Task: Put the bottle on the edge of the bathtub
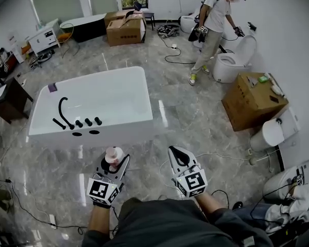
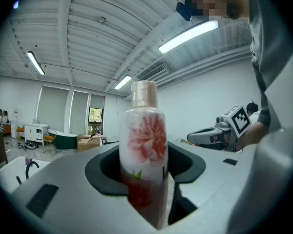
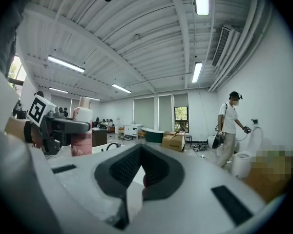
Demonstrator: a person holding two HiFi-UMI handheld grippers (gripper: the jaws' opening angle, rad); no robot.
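Grey marble floor spreads around a white bathtub (image 1: pixel 124 127) at centre left, with a black faucet (image 1: pixel 63 110) on its near rim. Just short of that rim, the left gripper (image 1: pixel 116 164) clamps a white floral bottle (image 2: pixel 146 145) with a pink cap, upright between its jaws. To its right, the right gripper (image 1: pixel 177 153) hangs with jaws pressed together, nothing between them. Far right, a person (image 1: pixel 214 30) stands beside a toilet (image 1: pixel 230 63).
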